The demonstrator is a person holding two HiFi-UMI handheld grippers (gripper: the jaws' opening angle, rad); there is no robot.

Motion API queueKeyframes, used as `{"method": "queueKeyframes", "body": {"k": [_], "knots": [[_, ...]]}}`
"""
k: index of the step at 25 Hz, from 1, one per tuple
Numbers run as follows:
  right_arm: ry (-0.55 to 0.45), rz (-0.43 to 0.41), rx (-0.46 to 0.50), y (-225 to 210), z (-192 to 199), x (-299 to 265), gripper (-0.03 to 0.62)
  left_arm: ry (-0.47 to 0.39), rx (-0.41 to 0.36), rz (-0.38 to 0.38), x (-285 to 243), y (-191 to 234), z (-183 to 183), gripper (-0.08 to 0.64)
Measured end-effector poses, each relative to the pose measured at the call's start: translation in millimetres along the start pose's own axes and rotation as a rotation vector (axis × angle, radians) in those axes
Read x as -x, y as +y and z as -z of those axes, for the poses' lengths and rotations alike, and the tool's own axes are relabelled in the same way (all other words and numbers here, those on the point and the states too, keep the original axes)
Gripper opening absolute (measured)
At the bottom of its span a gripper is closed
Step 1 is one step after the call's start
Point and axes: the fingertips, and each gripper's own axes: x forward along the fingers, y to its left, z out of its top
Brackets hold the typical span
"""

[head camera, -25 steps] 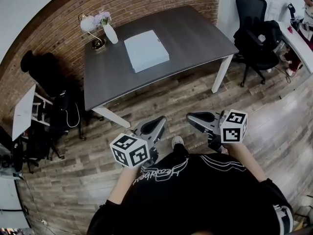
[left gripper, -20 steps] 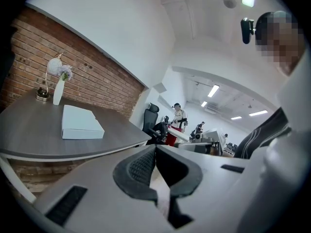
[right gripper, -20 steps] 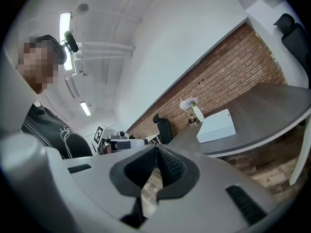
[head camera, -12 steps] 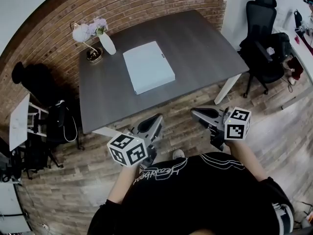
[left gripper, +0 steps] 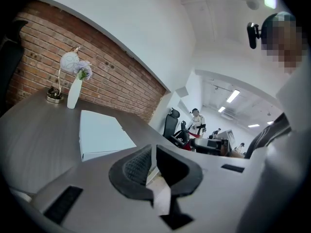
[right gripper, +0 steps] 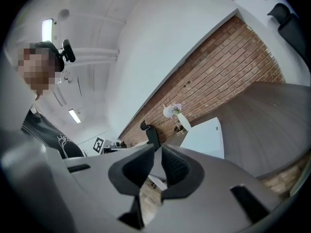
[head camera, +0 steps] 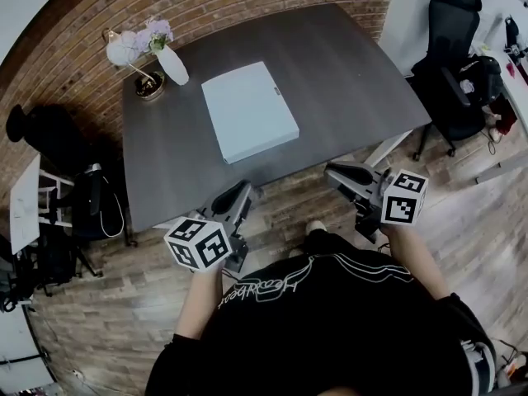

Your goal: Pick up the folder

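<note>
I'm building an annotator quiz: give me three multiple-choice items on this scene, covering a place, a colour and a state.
1. Where does the folder lie? A. on the floor B. flat on the table C. on a chair
2. What colour is the vase? A. white B. red C. black
3. How are the left gripper and right gripper? A. gripping the folder B. wide open C. shut, empty
Answers: B, it lies mid-table; A, its body shows white; C, both jaw pairs meet, short of the folder.
</note>
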Motion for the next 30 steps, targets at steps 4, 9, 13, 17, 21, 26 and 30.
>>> {"method": "queueKeyframes", "body": {"k": [4,9,13,17,21,26,30], "knots": [[0.036,-0.012,-0.030,-29.9,-6.3,-18.0,0.045,-0.022,0.070,-0.072,-10.2,36.3,-6.9,0.009],[0.088,-0.022,-0.042,-72.8,-24.1,-53.5,0.063,-0.030,0.101,-0.140,-27.7,79.4,-25.5,0.026],[0.153,-0.017,-0.036,-109.2,-29.7,-82.2,0.104,-0.018,0.094,-0.187,-45.5,111.9,-33.5,0.082],[0.205,-0.009,-0.037,-141.7,-37.1,-107.2,0.126,0.001,0.139,-0.229,-62.5,146.3,-36.9,0.130],[0.256,0.003,-0.032,-171.6,-40.4,-131.1,0.148,0.037,0.214,-0.240,-77.8,174.0,-31.6,0.194],[0.309,0.037,-0.018,-207.9,-35.4,-152.4,0.155,0.061,0.252,-0.289,-93.8,206.8,-25.4,0.212],[0.359,0.043,-0.017,-227.8,-24.0,-164.9,0.156,0.090,0.268,-0.320,-103.7,227.2,-19.3,0.227]]}}
